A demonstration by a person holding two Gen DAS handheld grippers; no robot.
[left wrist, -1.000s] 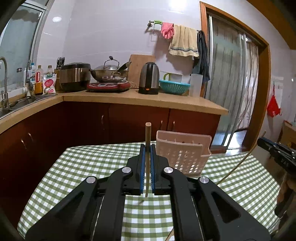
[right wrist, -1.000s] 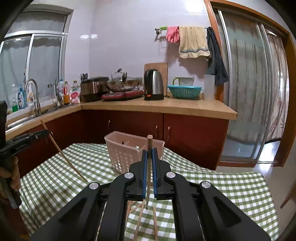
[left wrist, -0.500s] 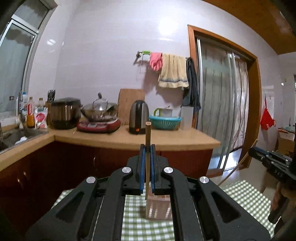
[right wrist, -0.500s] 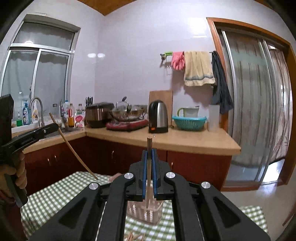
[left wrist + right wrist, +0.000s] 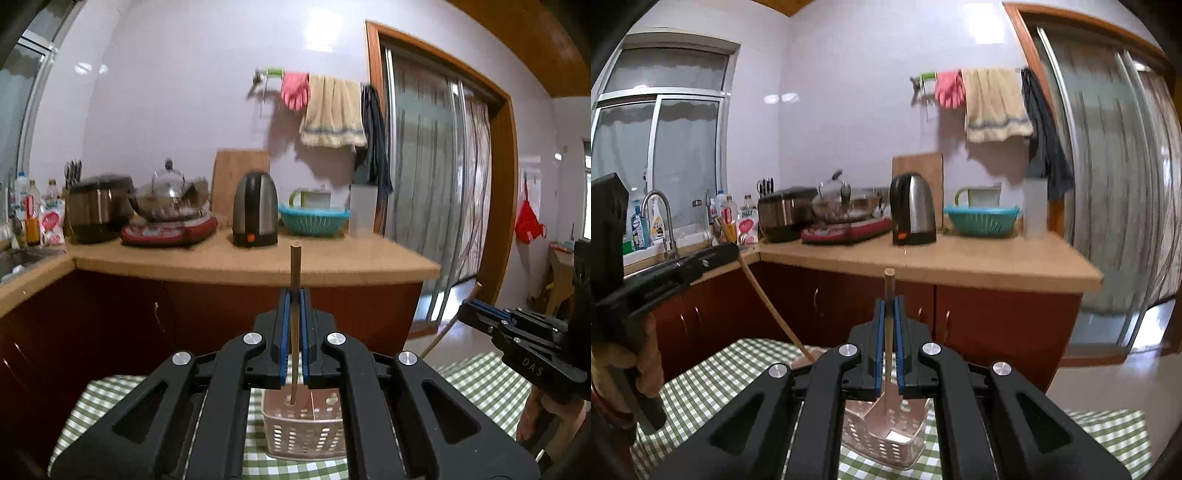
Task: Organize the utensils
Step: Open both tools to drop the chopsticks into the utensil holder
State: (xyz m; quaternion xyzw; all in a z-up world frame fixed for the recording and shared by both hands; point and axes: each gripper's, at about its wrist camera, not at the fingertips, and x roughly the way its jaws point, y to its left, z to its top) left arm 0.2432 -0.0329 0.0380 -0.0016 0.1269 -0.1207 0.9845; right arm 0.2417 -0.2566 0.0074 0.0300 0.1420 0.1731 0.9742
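Observation:
My left gripper [image 5: 294, 299] is shut on a wooden chopstick [image 5: 295, 288] that stands upright between its blue pads, its lower tip over the pink perforated utensil basket [image 5: 304, 434]. My right gripper [image 5: 890, 306] is shut on another wooden chopstick [image 5: 888, 295], its tip hanging over the same basket [image 5: 886, 435]. Each gripper shows in the other's view: the right one [image 5: 480, 312] at the right edge, the left one [image 5: 727, 251] at the left, with its chopstick [image 5: 768, 302] slanting down toward the basket.
The basket stands on a green checked tablecloth [image 5: 110, 402]. Behind is a wooden counter [image 5: 258, 262] with a kettle [image 5: 255, 210], a teal colander [image 5: 314, 219], a wok and a rice cooker. A sink [image 5: 657, 221] is at left, a sliding door [image 5: 1108, 184] at right.
Both grippers have risen and moved in over the basket, which now sits right below their tips. The two grippers have come closer together. Both stay shut on their chopsticks.

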